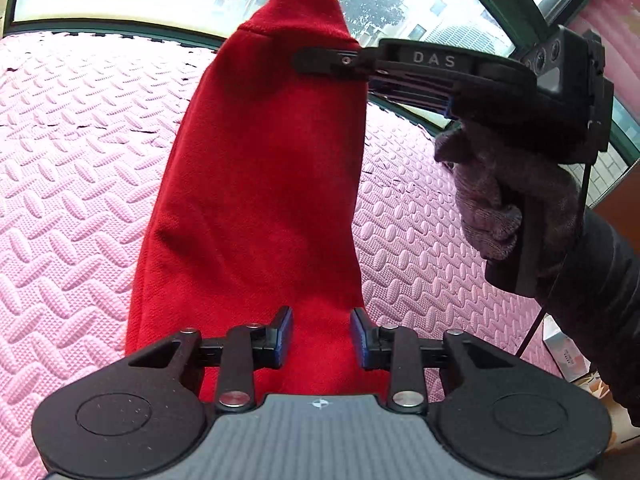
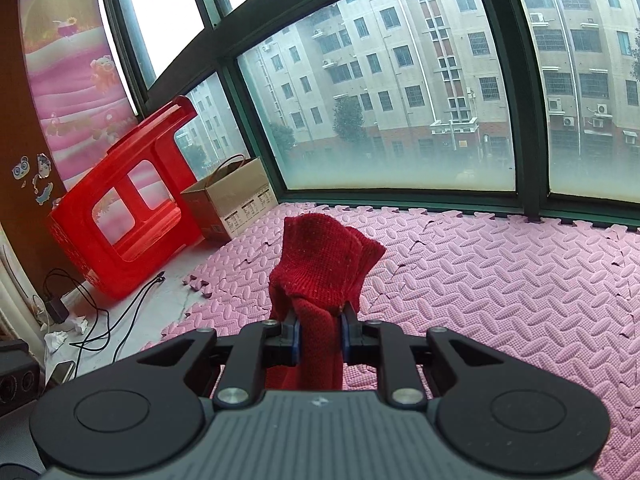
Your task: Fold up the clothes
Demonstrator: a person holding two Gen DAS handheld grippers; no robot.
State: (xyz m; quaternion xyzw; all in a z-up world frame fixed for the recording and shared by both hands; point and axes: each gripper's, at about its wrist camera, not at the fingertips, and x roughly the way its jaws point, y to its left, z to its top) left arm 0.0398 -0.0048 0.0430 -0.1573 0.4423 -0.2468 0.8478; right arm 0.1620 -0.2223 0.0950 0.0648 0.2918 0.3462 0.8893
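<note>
1. One red knit garment [image 1: 256,184] hangs above the pink foam mat [image 1: 72,184].
2. Two tongs: right tongs [image 2: 320,338] clamped on its ribbed edge; left tongs [image 1: 322,334] part-open around its lower fabric, grip uncertain.
3. One gloved hand [image 1: 496,200].
</note>
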